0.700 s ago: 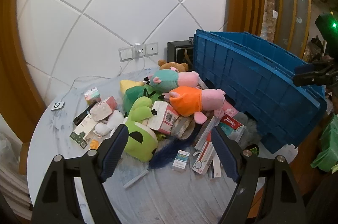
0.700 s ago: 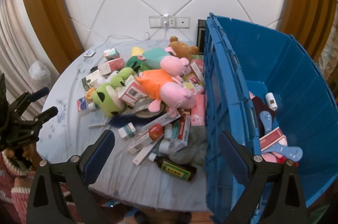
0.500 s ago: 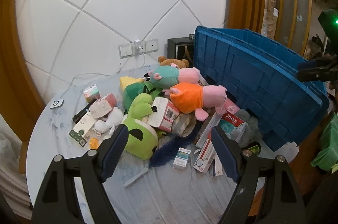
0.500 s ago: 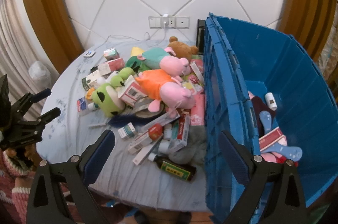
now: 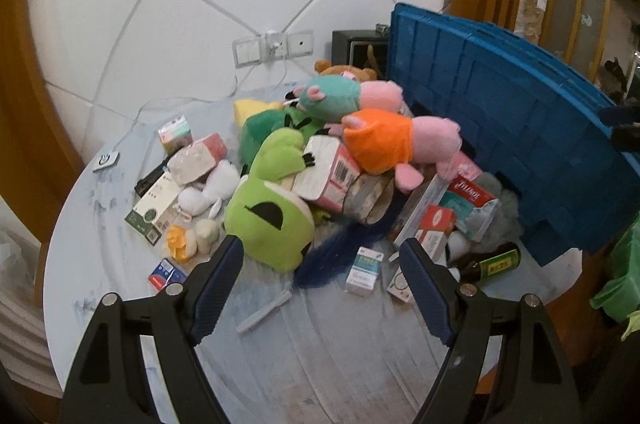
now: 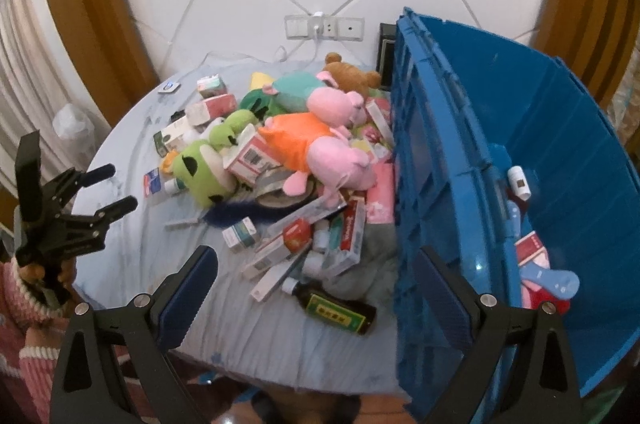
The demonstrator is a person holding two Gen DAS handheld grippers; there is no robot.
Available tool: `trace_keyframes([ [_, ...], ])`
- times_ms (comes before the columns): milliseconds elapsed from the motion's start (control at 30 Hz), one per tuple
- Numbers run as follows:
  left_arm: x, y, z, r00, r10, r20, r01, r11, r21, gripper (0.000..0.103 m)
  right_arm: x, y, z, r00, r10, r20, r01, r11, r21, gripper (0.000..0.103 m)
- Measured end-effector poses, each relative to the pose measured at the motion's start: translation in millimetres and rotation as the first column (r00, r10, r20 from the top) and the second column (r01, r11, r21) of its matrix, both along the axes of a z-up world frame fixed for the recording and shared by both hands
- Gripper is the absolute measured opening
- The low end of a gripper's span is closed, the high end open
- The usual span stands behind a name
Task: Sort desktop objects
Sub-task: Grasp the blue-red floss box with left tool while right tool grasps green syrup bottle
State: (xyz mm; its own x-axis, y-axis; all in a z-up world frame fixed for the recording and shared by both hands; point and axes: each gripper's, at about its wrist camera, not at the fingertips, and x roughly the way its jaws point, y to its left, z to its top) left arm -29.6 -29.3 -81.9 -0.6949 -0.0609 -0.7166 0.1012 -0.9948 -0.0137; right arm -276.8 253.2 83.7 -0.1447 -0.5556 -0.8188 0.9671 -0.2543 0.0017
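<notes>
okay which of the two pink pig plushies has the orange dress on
The nearer pig, lying on the boxes by the blue bin. The other pig, behind it, wears teal.

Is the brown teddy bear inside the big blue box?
No, the teddy bear lies on the table at the back of the toy pile, outside the blue box.

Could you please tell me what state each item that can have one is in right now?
left gripper: open, empty.
right gripper: open, empty.
blue crate: open, partly filled.
dark bottle: capped, lying flat.
green plush: lying in pile.
</notes>
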Motion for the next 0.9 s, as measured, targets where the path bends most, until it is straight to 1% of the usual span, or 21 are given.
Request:
trace_keyframes([
  [133, -7, -11, -18, 0.999, 0.024, 0.034, -0.024, 1.0, -0.002, 0.08, 14, -1, -24, 0.998, 0.055, -0.014, -0.055, 0.998, 0.007, 0.099],
  [200, -10, -20, -29, 0.998, 0.035, 0.051, -0.035, 0.999, 0.005, 0.08, 21, 1, -41, 0.996, 0.085, -0.022, -0.085, 0.996, 0.027, 0.099],
  [267, -12, -28, -43, 0.996, 0.055, 0.07, -0.055, 0.998, 0.003, 0.08, 28, 3, -62, 0.993, 0.11, -0.032, -0.108, 0.993, 0.052, 0.099],
  [333, -15, -38, -58, 0.993, 0.073, 0.093, -0.072, 0.997, -0.007, 0.08, 32, 6, -81, 0.992, 0.125, -0.023, -0.123, 0.99, 0.069, 0.099],
  [367, -16, -44, -66, 0.988, 0.111, 0.106, -0.111, 0.994, -0.013, 0.08, 34, 7, -93, 0.991, 0.131, -0.033, -0.128, 0.989, 0.081, 0.099],
  [467, -17, -65, -86, 0.983, 0.129, 0.134, -0.128, 0.992, -0.012, 0.08, 34, 9, -125, 0.988, 0.14, -0.059, -0.134, 0.985, 0.106, 0.099],
  [533, -18, -80, -99, 0.977, 0.154, 0.149, -0.153, 0.988, -0.02, 0.08, 32, 8, -151, 0.985, 0.145, -0.091, -0.131, 0.98, 0.147, 0.099],
  [633, -19, -108, -118, 0.957, 0.23, 0.177, -0.227, 0.973, -0.037, 0.08, 23, 5, -187, 0.981, 0.147, -0.125, -0.121, 0.973, 0.195, 0.097],
  [733, -18, -138, -133, 0.932, 0.306, 0.194, -0.307, 0.951, -0.029, 0.08, 12, -1, -222, 0.976, 0.154, -0.156, -0.112, 0.962, 0.25, 0.095],
  [800, -20, -156, -142, 0.916, 0.345, 0.207, -0.348, 0.937, -0.021, 0.08, 9, -6, -238, 0.969, 0.164, -0.185, -0.109, 0.955, 0.276, 0.093],
  [900, -24, -180, -155, 0.888, 0.4, 0.225, -0.408, 0.913, -0.013, 0.08, 3, -14, -258, 0.964, 0.176, -0.198, -0.11, 0.946, 0.303, 0.094],
])
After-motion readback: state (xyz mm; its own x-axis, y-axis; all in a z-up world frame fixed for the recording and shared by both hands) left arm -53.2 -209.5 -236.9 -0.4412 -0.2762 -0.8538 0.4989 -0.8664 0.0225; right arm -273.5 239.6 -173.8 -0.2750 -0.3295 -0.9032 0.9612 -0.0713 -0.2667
